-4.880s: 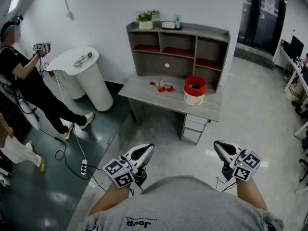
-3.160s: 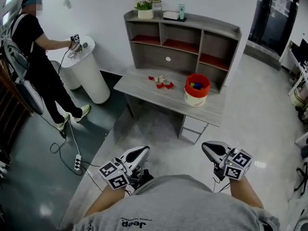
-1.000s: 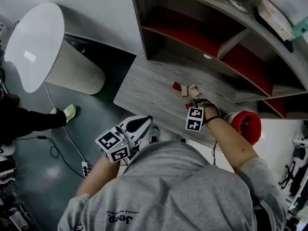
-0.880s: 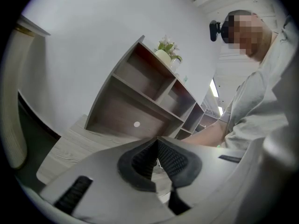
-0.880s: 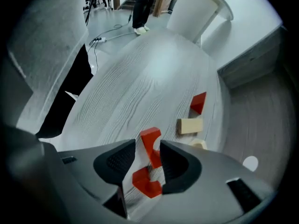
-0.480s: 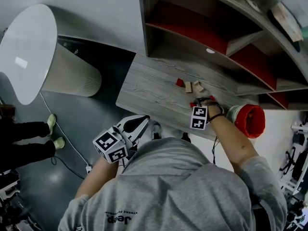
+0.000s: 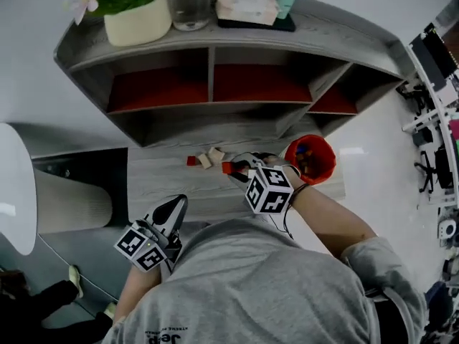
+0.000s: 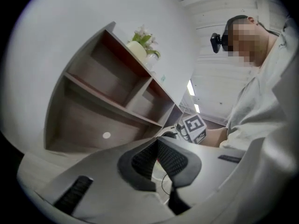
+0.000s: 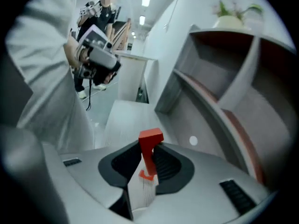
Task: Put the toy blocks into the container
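Here, right claw (image 9: 148,158) tight on red block (image 9: 150,140) above grey desk (image 7: 163,179); left claw (image 8: 156,147) together.

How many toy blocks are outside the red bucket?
4. One red block and two beige blocks lie on the desk; a second red block is clamped in the right gripper. The hand may hide more.
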Demonstrator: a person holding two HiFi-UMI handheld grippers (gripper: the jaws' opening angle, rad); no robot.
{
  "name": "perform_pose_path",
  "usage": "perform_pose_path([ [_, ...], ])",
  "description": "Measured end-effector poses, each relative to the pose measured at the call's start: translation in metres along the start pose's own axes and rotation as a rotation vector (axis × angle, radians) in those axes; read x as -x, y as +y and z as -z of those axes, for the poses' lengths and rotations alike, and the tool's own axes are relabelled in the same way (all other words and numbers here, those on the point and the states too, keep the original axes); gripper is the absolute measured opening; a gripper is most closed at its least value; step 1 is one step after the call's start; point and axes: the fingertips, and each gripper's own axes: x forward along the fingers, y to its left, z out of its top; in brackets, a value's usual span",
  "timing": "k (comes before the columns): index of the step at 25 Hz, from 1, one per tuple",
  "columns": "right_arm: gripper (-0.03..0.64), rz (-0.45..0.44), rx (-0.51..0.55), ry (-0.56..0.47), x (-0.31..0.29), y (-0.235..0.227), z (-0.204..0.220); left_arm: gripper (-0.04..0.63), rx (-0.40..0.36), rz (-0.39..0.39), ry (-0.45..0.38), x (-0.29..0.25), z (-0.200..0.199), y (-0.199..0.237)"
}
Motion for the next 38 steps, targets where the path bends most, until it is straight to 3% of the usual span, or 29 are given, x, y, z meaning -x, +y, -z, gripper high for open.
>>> perform_pose_path([
  [3, 0.108, 0.088, -0.119, -0.056, 0.059, -0.032, 0.033, 0.014, -0.058, 0.070, 0.011, -0.051, -0.006, -0.026],
  [8, 0.109, 0.169, -0.293, -0.070, 0.131, -0.068, 0.127, 0.014, -0.092, 0.141, 0.032, -0.143, 0.006, -0.074],
  [13, 0.109, 0.156, -0.378, -0.062, 0.164, -0.081, 0.209, 0.014, -0.101, 0.168, 0.073, -0.227, 0.034, -0.120],
  [18, 0.115, 0.118, -0.390, -0.078, 0.161, -0.086, 0.246, 0.014, -0.118, 0.164, 0.106, -0.276, 0.054, -0.150],
  [21, 0.126, 0.109, -0.389, -0.100, 0.158, -0.090, 0.253, 0.014, -0.117, 0.146, 0.111, -0.289, 0.059, -0.158],
  [23, 0.261, 0.082, -0.400, -0.135, 0.158, -0.090, 0.251, 0.014, -0.115, 0.132, 0.114, -0.292, 0.061, -0.159],
  [25, 0.302, 0.073, -0.404, -0.162, 0.162, -0.093, 0.250, 0.014, -0.113, 0.120, 0.111, -0.294, 0.060, -0.159],
  [31, 0.302, 0.075, -0.398, -0.212, 0.173, -0.096, 0.235, 0.014, -0.109, 0.078, 0.080, -0.280, 0.052, -0.151],
  [38, 0.299, -0.046, -0.366, -0.258, 0.125, -0.052, 0.152, 0.014, -0.086, -0.039, 0.022, -0.209, 0.036, -0.094],
])
